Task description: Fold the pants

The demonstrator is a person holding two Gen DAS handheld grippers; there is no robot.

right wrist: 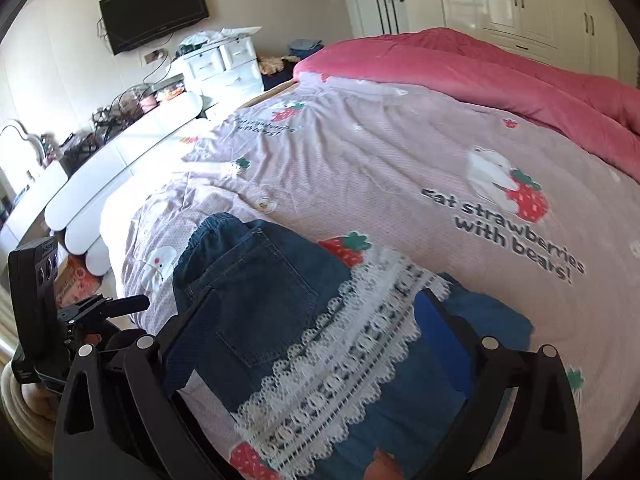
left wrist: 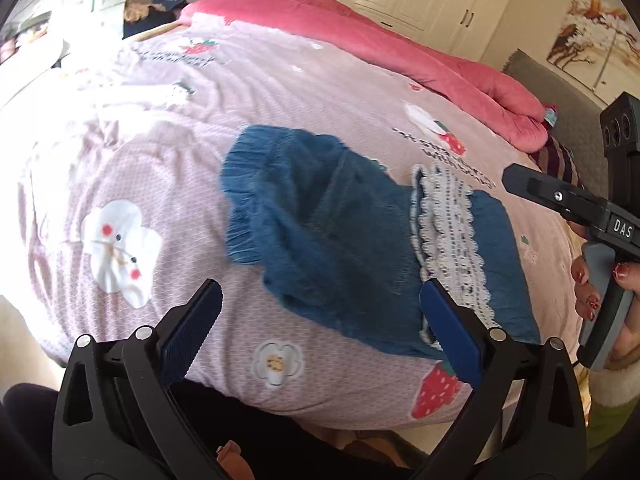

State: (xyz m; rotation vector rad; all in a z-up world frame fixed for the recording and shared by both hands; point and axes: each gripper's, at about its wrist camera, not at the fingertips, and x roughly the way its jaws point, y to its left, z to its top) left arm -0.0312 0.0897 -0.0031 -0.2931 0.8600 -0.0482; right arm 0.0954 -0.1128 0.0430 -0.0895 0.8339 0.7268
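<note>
Hovering both tools over the bed right now, nothing pinched in either. Our left gripper [left wrist: 320, 332] has its blue pads spread wide and hangs just above the near edge of the pants [left wrist: 332, 220], empty. Our right gripper [right wrist: 304, 344] is spread wide too, sitting right over the white lace trim [right wrist: 340, 360], also empty.

We've got the little denim pants lying on the pink strawberry sheet [left wrist: 168, 160] near the front edge of the bed, already bunched into a compact bundle, we'd guess partly folded. Their long axis runs side to side across both views: gathered waistband off to the left, lace cuff end to the right.

So the relation that matters: the waistband end lies ahead and left of the left tool, the lace end sits under the right tool. We reckon each hand takes its nearer end, right one being closest to the fabric
</note>
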